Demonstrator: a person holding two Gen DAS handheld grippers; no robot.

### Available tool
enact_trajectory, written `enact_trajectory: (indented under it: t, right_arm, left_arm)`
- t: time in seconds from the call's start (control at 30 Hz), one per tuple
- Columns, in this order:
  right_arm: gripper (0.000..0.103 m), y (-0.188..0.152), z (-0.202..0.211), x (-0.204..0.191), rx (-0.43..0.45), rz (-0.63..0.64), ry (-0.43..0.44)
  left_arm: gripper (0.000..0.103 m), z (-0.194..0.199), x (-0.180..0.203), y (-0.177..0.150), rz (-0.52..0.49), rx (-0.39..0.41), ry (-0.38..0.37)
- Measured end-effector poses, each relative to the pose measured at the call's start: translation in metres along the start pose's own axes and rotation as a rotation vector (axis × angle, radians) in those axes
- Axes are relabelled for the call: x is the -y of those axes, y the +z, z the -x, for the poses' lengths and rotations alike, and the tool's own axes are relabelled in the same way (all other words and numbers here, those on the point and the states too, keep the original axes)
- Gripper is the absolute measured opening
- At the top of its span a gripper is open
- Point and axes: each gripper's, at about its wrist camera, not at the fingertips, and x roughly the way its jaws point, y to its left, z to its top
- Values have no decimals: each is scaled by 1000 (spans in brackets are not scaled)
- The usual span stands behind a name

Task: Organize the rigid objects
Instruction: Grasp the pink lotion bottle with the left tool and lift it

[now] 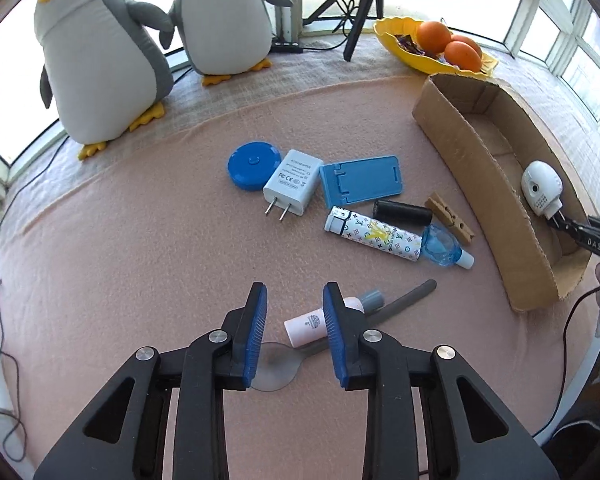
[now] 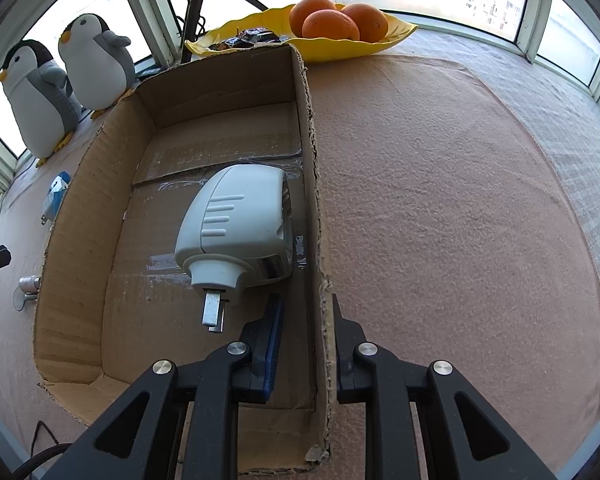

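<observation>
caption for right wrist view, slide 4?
Right gripper clamps the cardboard box wall; white plug-in device lies inside.

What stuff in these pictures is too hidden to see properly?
- Left wrist view: the pink tube is partly behind the left claw; its label is too small to read.
- Right wrist view: the cardboard box wall hides the right claw's far finger and most table items.

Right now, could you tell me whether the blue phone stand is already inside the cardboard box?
No, the blue phone stand lies on the pink cloth outside the cardboard box.
</observation>
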Motion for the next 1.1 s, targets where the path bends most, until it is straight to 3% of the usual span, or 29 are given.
enact_trajectory:
  t: [0.13, 0.17, 0.47, 0.7, 0.93, 1.0, 1.1]
  right_arm:
    - [19, 0, 0, 1, 2, -7, 4]
    - [19, 0, 0, 1, 2, -9, 5]
    - [19, 0, 0, 2, -4, -18, 9]
    - [19, 0, 0, 2, -4, -21, 9]
    - [19, 0, 0, 3, -4, -21, 7]
    - [19, 0, 0, 2, -5, -20, 6]
    - [19, 0, 0, 2, -4, -21, 7]
  left_arm:
    - [33, -14, 24, -5, -155, -68, 29]
    - [38, -18, 26, -5, -167, -81, 36]
    - [38, -40, 44, -3, -306, -128, 79]
    - [38, -49, 43, -4, -333, -162, 58]
    - [38, -58, 38, 6, -293, -173, 13]
    - [29, -60, 37, 8, -281, -177, 0]
    - [24, -64, 34, 12, -247, -181, -11]
